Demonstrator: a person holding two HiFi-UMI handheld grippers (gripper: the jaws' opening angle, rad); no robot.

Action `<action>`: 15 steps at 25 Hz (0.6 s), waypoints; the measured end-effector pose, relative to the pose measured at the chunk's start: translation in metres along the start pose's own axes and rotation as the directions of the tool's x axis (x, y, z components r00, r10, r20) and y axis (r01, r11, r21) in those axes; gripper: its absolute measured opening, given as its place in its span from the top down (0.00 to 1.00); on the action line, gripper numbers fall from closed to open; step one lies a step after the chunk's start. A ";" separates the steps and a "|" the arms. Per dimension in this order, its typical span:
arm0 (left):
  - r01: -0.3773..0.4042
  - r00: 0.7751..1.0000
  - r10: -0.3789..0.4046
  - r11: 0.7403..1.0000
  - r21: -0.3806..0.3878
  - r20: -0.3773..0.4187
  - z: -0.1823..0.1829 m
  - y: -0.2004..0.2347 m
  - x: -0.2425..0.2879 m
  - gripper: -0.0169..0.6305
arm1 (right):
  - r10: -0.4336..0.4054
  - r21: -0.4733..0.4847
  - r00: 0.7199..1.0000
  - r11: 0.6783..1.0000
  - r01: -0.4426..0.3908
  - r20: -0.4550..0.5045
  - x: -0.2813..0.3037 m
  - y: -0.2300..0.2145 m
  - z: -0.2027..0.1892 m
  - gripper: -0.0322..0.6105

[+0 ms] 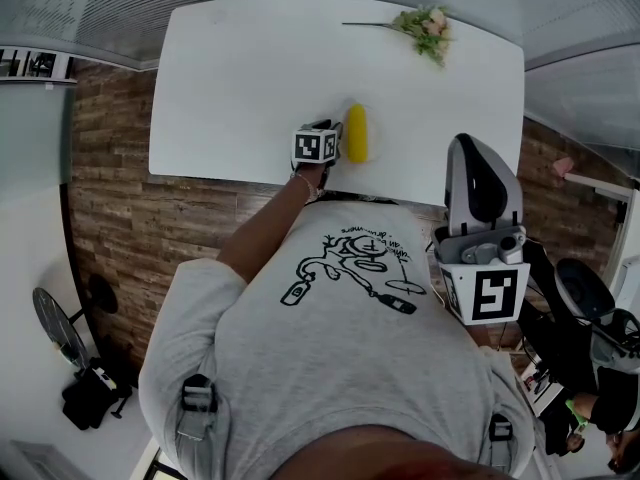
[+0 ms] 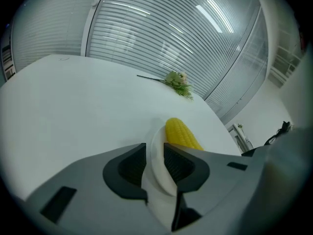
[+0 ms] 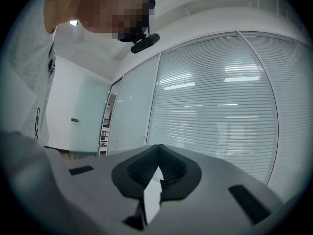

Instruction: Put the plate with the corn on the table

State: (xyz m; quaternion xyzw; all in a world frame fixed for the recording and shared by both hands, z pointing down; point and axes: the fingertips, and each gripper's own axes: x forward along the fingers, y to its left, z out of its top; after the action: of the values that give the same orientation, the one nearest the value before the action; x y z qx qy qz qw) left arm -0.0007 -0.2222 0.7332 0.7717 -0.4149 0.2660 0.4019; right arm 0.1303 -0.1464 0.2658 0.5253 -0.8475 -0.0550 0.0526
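The left gripper (image 2: 155,154) is clamped on the near rim of a white plate (image 2: 160,179), one ribbed pad on each face of the rim with no gap showing. A yellow corn cob (image 2: 181,134) lies on the plate just beyond the jaws, its length pointing away across the white table (image 1: 250,78). From the head view, the plate barely stands out against the white tabletop, but the cob sits over the table near its front edge, just beside the gripper's marker cube. Whether the plate rests on the surface or is held slightly above it cannot be told. A sprig of flowers with green leaves (image 1: 427,29) lies at the far edge of the table, well apart from the corn. The right gripper (image 3: 158,166) is held off the table beside the person's grey T-shirt (image 1: 330,338). Its jaws are closed together with nothing between them and point toward a glass wall with horizontal blinds (image 3: 220,97).
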 end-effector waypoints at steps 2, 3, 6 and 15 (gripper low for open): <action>-0.010 1.000 0.010 1.000 0.009 0.028 0.008 0.001 -0.007 0.82 | 0.003 0.003 1.000 1.000 -0.003 -0.016 0.002 0.000 -0.006 0.94; -0.016 0.999 0.016 1.000 0.013 0.044 0.014 0.001 -0.012 0.82 | 0.004 0.006 1.000 1.000 -0.004 -0.020 0.003 0.000 -0.008 0.94; -0.031 0.994 0.029 0.999 0.019 0.105 0.031 0.001 -0.028 0.82 | 0.005 0.008 1.000 1.000 -0.005 -0.029 0.003 0.000 -0.012 0.94; -0.041 0.944 -0.008 0.989 0.143 0.328 0.102 -0.027 -0.098 0.82 | 0.004 0.016 0.999 1.000 -0.003 -0.036 0.006 -0.001 -0.016 0.94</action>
State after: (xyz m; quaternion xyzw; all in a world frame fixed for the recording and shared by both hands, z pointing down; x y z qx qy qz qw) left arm -0.0203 -0.2570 0.5954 0.8294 -0.4615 0.1674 0.2665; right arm 0.1313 -0.1532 0.2816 0.5250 -0.8478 -0.0386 0.0639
